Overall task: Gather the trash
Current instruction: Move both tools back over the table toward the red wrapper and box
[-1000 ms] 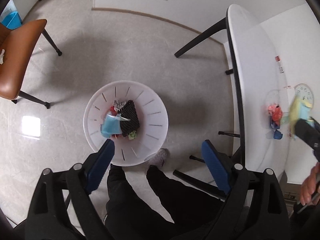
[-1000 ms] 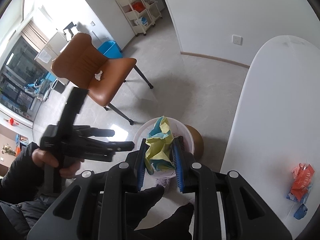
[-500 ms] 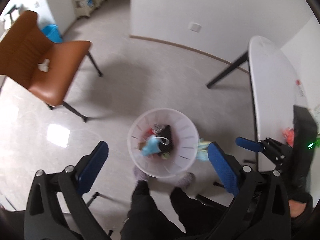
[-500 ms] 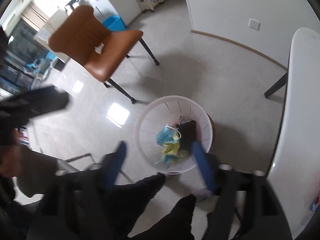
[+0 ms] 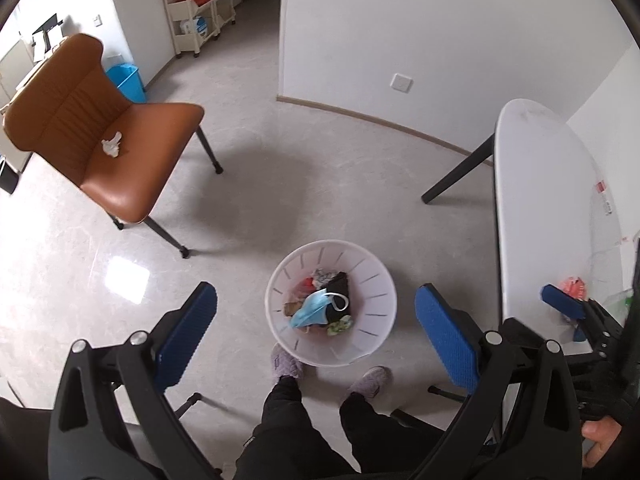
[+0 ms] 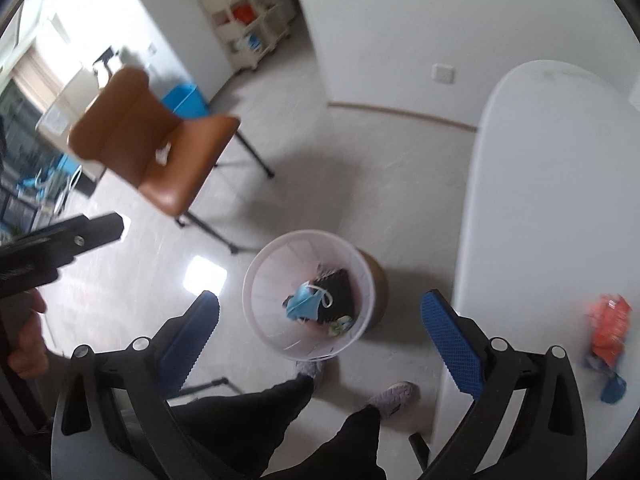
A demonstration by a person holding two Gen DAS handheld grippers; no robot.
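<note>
A white slotted waste bin (image 5: 372,276) (image 6: 256,280) stands on the floor below both grippers. Inside lie a blue face mask (image 5: 316,308) (image 6: 306,304), a black item (image 5: 340,288) and a yellow-green wrapper (image 6: 340,324). My left gripper (image 5: 316,290) hangs open high above the bin, empty. My right gripper (image 6: 320,298) is above the bin too, its jaws opening with nothing between them. A red wrapper (image 6: 608,328) (image 5: 574,286) and a blue scrap (image 6: 612,390) lie on the white table (image 6: 540,200). A crumpled white tissue (image 5: 111,146) (image 6: 162,154) sits on the brown chair.
The brown chair (image 5: 120,140) stands left of the bin. A blue bucket (image 5: 126,80) and a shelf cart (image 5: 200,12) are by the far wall. A person's legs and grey slippers (image 5: 286,362) are just in front of the bin. Black chair legs (image 5: 408,416) lie near the table.
The right gripper opened and dropped the yellow and blue wrapper into the bin. The left gripper rose and tilted up, so the bin looks smaller and the chair is in view.
</note>
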